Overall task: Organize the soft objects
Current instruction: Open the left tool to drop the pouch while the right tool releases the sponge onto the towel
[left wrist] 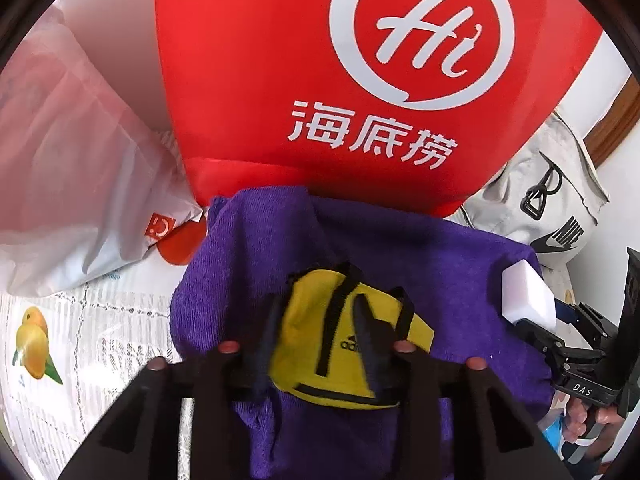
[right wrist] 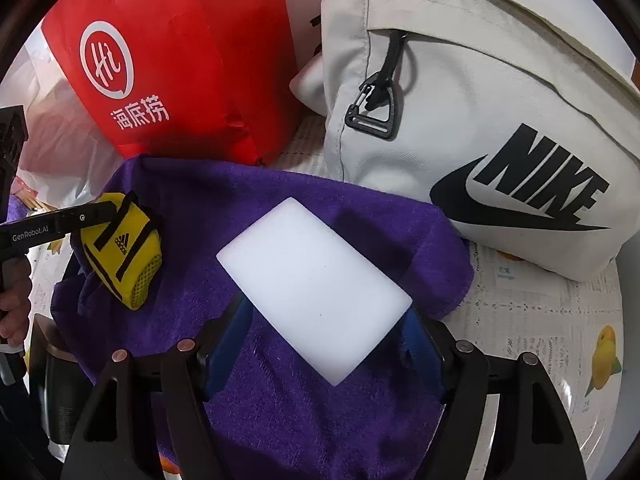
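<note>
Ideally, each soft item gets lowered flat onto the purple towel (right wrist: 280,208) before release, kept from sliding. Left gripper (left wrist: 316,344), jaws clamped on the small yellow bag (left wrist: 352,332), hovers over the towel's centre. Right gripper (right wrist: 328,320), jaws clamped on the white sponge (right wrist: 316,292), reaches from 3 o'clock, toward the red bag (left wrist: 320,80) at 12.

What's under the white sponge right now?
The purple towel lies beneath the white sponge, which the right tongs grip. The patterned tablecloth shows beside the towel; whatever lies under the towel is hidden.
</note>
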`<state>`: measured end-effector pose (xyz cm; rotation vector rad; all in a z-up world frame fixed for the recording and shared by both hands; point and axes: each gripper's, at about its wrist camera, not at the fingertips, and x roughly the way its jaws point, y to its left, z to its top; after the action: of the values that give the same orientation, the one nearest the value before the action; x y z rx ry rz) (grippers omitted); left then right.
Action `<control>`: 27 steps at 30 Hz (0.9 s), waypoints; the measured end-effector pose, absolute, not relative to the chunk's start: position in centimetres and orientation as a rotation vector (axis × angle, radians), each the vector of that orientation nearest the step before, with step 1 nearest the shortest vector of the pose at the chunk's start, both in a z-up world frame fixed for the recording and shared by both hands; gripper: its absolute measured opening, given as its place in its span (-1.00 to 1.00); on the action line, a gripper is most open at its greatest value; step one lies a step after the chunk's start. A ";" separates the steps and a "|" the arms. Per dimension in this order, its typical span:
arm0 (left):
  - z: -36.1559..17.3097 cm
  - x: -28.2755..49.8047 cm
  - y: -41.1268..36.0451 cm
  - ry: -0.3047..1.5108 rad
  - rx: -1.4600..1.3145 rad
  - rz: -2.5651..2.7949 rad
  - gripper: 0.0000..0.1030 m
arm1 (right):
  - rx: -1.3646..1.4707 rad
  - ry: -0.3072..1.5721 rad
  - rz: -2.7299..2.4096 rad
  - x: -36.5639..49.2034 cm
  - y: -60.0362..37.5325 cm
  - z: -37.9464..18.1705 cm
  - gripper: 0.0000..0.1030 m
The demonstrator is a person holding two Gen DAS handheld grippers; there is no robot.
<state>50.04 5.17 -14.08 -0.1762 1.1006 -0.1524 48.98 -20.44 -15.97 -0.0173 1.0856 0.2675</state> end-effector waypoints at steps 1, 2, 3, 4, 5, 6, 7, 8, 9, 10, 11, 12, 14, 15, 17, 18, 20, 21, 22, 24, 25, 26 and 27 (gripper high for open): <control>-13.9 49.9 5.2 1.094 -0.163 -0.144 0.07 | -0.019 1.084 0.273 48.9 -20.3 -15.9 0.47; -13.7 49.8 5.0 1.083 -0.150 -0.134 0.15 | -0.020 1.083 0.277 49.0 -20.2 -15.9 0.49; -13.4 49.6 5.0 1.070 -0.137 -0.122 0.32 | -0.021 1.081 0.280 49.0 -20.1 -15.8 0.51; -13.1 49.3 4.9 1.064 -0.122 -0.099 0.47 | -0.022 1.081 0.283 48.9 -20.0 -15.7 0.55; -12.8 49.1 5.0 1.064 -0.116 -0.084 0.51 | -0.020 1.081 0.284 48.9 -19.9 -15.7 0.58; -12.6 48.9 5.1 1.065 -0.110 -0.068 0.52 | -0.019 1.081 0.283 48.7 -19.8 -15.6 0.61; -12.3 48.7 5.4 1.074 -0.103 -0.053 0.52 | -0.021 1.079 0.281 48.5 -19.7 -15.4 0.62; -12.1 48.5 5.5 1.083 -0.098 -0.045 0.52 | -0.025 1.077 0.279 48.3 -19.7 -15.3 0.62; -11.8 48.1 5.6 1.091 -0.095 -0.038 0.52 | -0.028 1.074 0.276 48.1 -19.7 -15.1 0.62; -11.4 47.6 5.9 1.093 -0.092 -0.037 0.52 | -0.030 1.069 0.273 47.8 -19.6 -14.9 0.62; -11.1 47.1 6.1 1.082 -0.089 -0.037 0.52 | -0.029 1.063 0.271 47.4 -19.7 -14.6 0.62; -10.6 46.5 6.2 1.061 -0.088 -0.041 0.52 | -0.026 1.058 0.270 47.1 -19.7 -14.3 0.62; -9.3 44.4 6.4 0.985 -0.088 -0.059 0.52 | -0.008 1.042 0.273 46.1 -19.8 -13.5 0.62; -8.8 43.7 6.8 0.967 -0.088 -0.054 0.52 | -0.001 1.039 0.273 45.7 -19.9 -13.2 0.62; -7.8 42.0 6.9 0.946 -0.071 -0.031 0.52 | 0.019 1.040 0.283 44.9 -20.1 -12.6 0.62; -7.5 41.4 7.0 0.945 -0.066 -0.022 0.52 | 0.026 1.040 0.288 44.4 -20.3 -12.5 0.62; -7.1 39.9 7.1 0.955 -0.066 -0.002 0.52 | 0.046 1.037 0.281 43.2 -20.6 -11.9 0.62; -6.9 39.0 7.2 0.950 -0.075 -0.006 0.52 | 0.056 1.034 0.286 42.7 -20.8 -11.8 0.62; -6.7 38.2 7.4 0.946 -0.081 -0.007 0.52 | 0.068 1.027 0.290 41.8 -21.1 -11.4 0.62; -6.5 36.6 7.6 0.941 -0.099 -0.005 0.52 | 0.087 1.003 0.277 40.3 -21.4 -10.7 0.63; -6.5 35.5 7.9 0.952 -0.114 -0.009 0.51 | 0.093 0.987 0.265 39.4 -21.6 -10.3 0.62; -6.5 34.8 8.0 0.959 -0.130 -0.016 0.50 | 0.098 0.974 0.256 38.5 -21.8 -9.9 0.62; -6.5 34.0 8.1 0.957 -0.146 -0.030 0.49 | 0.102 0.965 0.250 38.0 -21.8 -9.8 0.62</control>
<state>34.03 8.11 -6.49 -0.1463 0.9573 -0.0304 37.97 -21.83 -9.78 0.1015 0.9649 0.2504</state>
